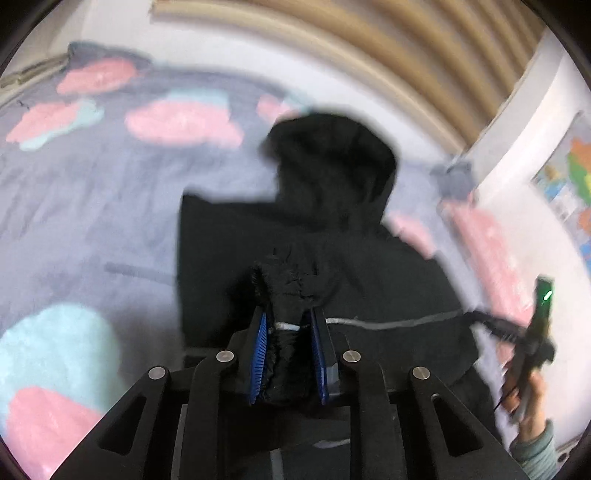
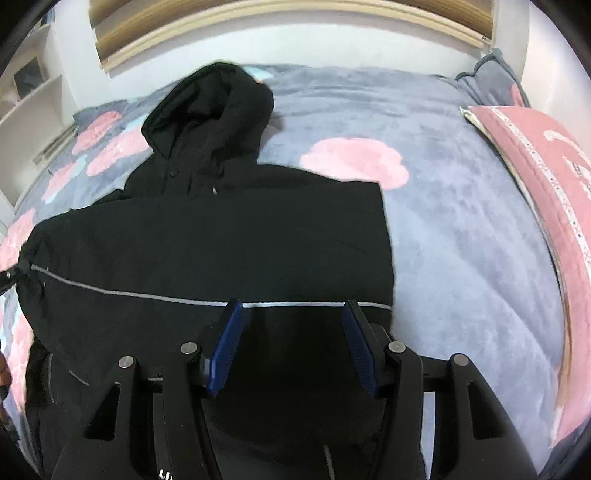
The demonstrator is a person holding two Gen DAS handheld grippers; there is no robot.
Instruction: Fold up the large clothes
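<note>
A black hooded jacket (image 2: 221, 236) lay face down on the bed (image 2: 461, 229), hood (image 2: 214, 107) toward the headboard (image 2: 295, 26), on a grey blanket with pink and blue clouds. It looked to me as though the sides had already been folded in, leaving a squarish block with a straight right edge, though the left wrist view was blurred and I could not be sure of the left side. The lengthwise fold up toward the hood seemed still to come. The left hand-held gripper (image 1: 288, 328) was clamped on a bunched fold of black fabric by the reflective stripe (image 2: 122, 291). The right hand-held gripper (image 2: 291, 325) stood apart over the hem area, cloth beneath it but nothing pinched. A pink pillow (image 2: 546, 206) lay along the right, well apart from the jacket, with bare blanket between. Open blanket also lay to the left, so there was room either way.
</note>
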